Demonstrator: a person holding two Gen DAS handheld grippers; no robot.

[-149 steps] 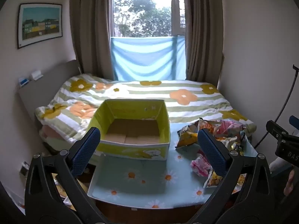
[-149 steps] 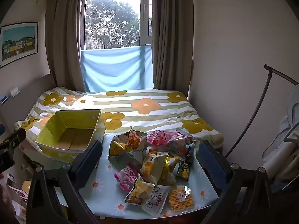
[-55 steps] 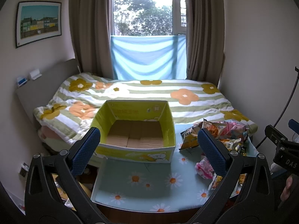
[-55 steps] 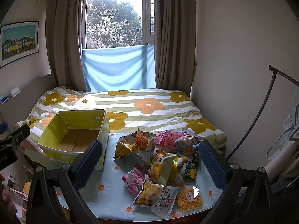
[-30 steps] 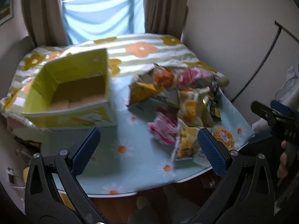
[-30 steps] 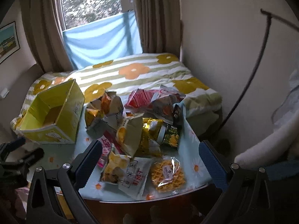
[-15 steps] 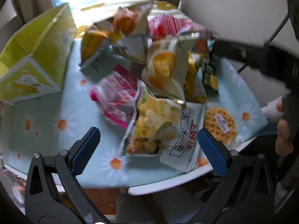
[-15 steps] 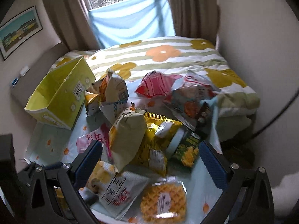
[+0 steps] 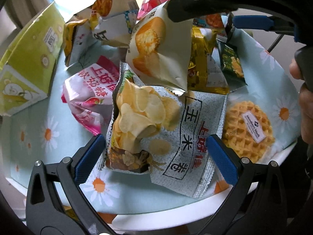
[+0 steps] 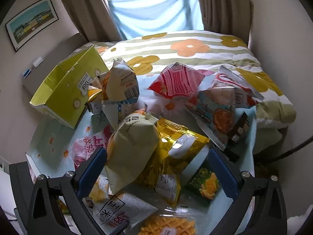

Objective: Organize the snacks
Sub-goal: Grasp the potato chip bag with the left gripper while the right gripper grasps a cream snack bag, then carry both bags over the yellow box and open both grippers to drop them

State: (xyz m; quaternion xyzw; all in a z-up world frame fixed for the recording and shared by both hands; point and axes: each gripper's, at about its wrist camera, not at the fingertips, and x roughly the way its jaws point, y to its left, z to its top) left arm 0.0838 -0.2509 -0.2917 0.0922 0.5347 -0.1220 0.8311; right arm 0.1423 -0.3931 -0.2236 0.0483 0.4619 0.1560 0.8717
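Note:
A heap of snack bags lies on the daisy-print table (image 9: 49, 133). My left gripper (image 9: 156, 156) is open, its blue fingers on either side of the white chips bag (image 9: 166, 137) at the table's near edge. My right gripper (image 10: 156, 170) is open around the beige puffed bag (image 10: 133, 148) and the gold pack (image 10: 176, 143). In the left wrist view the right gripper's black finger (image 9: 197, 5) hovers over that beige bag (image 9: 160, 51). A yellow-green open box (image 10: 66, 90) stands at the left, its inside hidden from here.
A wrapped waffle (image 9: 248, 127), a pink candy bag (image 9: 90, 94), a dark green packet (image 9: 230, 64) and a red striped bag (image 10: 176, 82) lie around. A flowered bed (image 10: 195, 49) adjoins the table's far side. A hand (image 9: 305, 105) holds the right gripper.
Both grippers have dropped from a high room view down close over the snack pile. The left now brackets the chips bag and the right brackets the beige bag.

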